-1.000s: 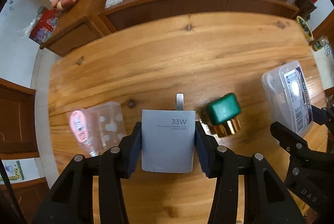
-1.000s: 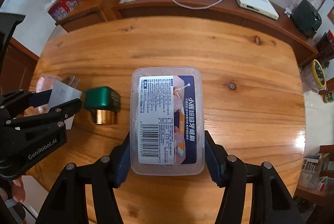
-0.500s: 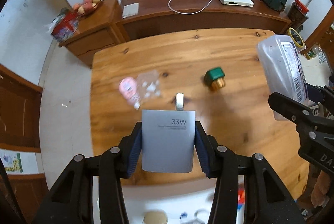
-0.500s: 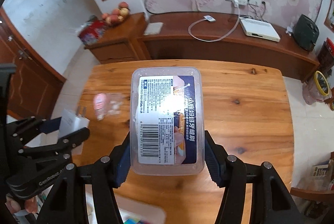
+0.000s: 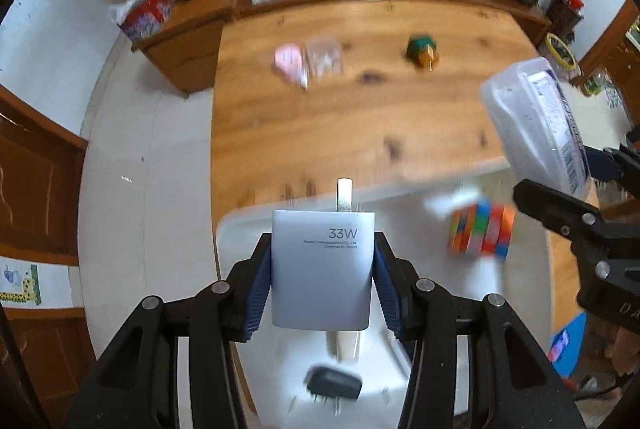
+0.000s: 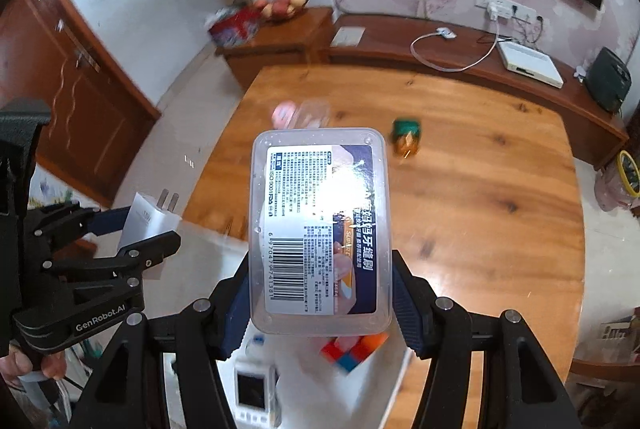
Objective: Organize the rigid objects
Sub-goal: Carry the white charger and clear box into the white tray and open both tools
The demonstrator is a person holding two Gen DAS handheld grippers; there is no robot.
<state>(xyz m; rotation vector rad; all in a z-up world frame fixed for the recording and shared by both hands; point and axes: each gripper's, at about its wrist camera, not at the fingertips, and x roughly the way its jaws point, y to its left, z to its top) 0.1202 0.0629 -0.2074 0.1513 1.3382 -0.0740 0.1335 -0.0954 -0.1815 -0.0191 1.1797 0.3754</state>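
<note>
Left hand-held gripper (image 5: pixel 323 279) clamped on white charger (image 5: pixel 322 269), flat sides between pads; light, stiff, smooth, likely slippery. Right hand-held gripper (image 6: pixel 320 293) clamped on clear plastic box (image 6: pixel 320 229), long walls pinched; light, slightly flexible. Both above white tray (image 5: pixel 524 293), beyond worktop (image 5: pixel 360 117) edge.

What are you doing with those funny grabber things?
A person is tidying up with two hand-held grippers. The left gripper is clamped on a white 33W charger, and the right gripper on a clear plastic box with a barcode label. Both are held in the air over a white tray holding a colourful cube. A green-capped bottle is on the wooden table.
</note>
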